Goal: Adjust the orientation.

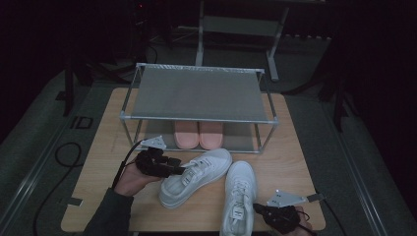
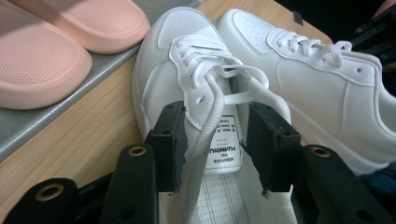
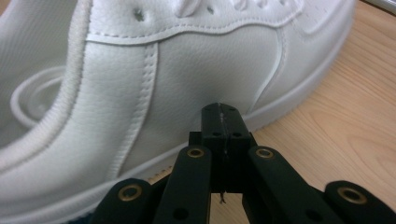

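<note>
A metal shoe rack with grey mesh shelves stands at the far side of a wooden table; its lower shelf holds a pair of pink perforated slippers, toes toward the person. In front lie two white leather sneakers: the left sneaker angled with its toe toward the far right, the right sneaker pointing straight at the rack. The left gripper has its jaws parted around the left sneaker's tongue and lace. The right gripper, jaws pressed together and holding nothing, sits beside the right sneaker's side.
</note>
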Motion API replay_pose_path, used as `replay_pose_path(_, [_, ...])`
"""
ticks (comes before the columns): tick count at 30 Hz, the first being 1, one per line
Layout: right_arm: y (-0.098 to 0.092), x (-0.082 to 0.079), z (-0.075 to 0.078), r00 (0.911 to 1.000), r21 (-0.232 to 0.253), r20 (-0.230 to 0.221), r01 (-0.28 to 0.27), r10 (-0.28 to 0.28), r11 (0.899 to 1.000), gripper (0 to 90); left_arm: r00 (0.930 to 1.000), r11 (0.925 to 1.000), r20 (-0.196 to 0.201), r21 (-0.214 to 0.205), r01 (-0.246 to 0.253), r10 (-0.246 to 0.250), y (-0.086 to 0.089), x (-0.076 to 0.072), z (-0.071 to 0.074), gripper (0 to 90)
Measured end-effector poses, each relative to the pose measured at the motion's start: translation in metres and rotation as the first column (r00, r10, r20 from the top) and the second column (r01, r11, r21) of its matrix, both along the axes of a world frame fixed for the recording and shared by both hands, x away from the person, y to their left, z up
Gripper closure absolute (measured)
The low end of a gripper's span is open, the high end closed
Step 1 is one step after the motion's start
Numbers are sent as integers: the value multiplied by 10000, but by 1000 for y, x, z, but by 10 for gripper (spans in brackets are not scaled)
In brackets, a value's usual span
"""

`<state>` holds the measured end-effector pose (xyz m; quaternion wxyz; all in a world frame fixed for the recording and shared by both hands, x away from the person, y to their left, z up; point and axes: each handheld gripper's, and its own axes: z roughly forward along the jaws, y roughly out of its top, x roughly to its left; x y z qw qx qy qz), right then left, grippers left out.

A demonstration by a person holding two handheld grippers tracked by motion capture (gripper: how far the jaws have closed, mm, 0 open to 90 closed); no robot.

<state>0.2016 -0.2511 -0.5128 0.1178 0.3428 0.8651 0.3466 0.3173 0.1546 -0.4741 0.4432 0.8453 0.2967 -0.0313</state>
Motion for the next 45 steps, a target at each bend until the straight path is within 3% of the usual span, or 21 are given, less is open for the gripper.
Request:
replay_pose_path(20, [50,4,1,9898,270,243,-1409,1403,9896,900,9983,9985,255,189,517,-521,-7,-11,9,576])
replay_pose_path(32, [65,7,7,9850,445,593,-1649,1621,9853,900,9931,9927,368,511,1091,-1110,-25,-28,13,573])
replay_pose_path(41, [69,9,5,9840,579,601,-1712,1677,9835,900,9925,9906,379,771,1127,-1159,-31,-34,13,540])
replay_pose_path(45, [80,7,1,9791,338,569,-1975,1955,9797,900,9929,9901,386,887,1091,-1129,-33,-36,13,525])
